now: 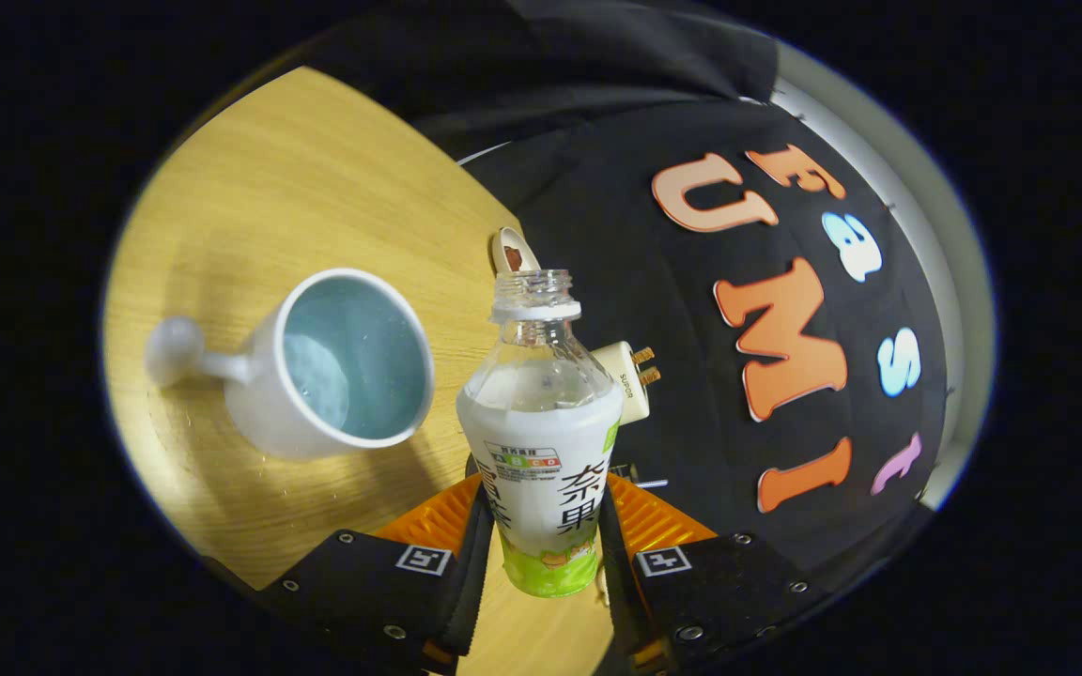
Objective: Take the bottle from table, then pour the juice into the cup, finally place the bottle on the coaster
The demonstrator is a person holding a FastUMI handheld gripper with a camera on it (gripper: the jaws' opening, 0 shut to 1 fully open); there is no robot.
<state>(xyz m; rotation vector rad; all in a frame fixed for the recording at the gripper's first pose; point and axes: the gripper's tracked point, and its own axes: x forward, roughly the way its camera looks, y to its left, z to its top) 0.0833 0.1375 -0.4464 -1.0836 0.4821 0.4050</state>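
The claw (548, 554) is clamped on the uncapped juice bottle (541, 441), held with its neck pointing ahead of the fingers, the white cup (334, 366) standing on the worktop (250, 207) to its left.

The bottle (541, 441) stands between the fingers of the gripper (541, 540), which press on it from both sides, its open neck pointing away from them. To the left of the bottle and ahead of the left finger, the cup (339, 361) sits on the table (316, 178), its handle on the side away from the bottle. Just beyond the bottle's neck lies a spoon (511, 250). Right behind the bottle, to its right, a plug (630, 376) is touching or nearly touching it.
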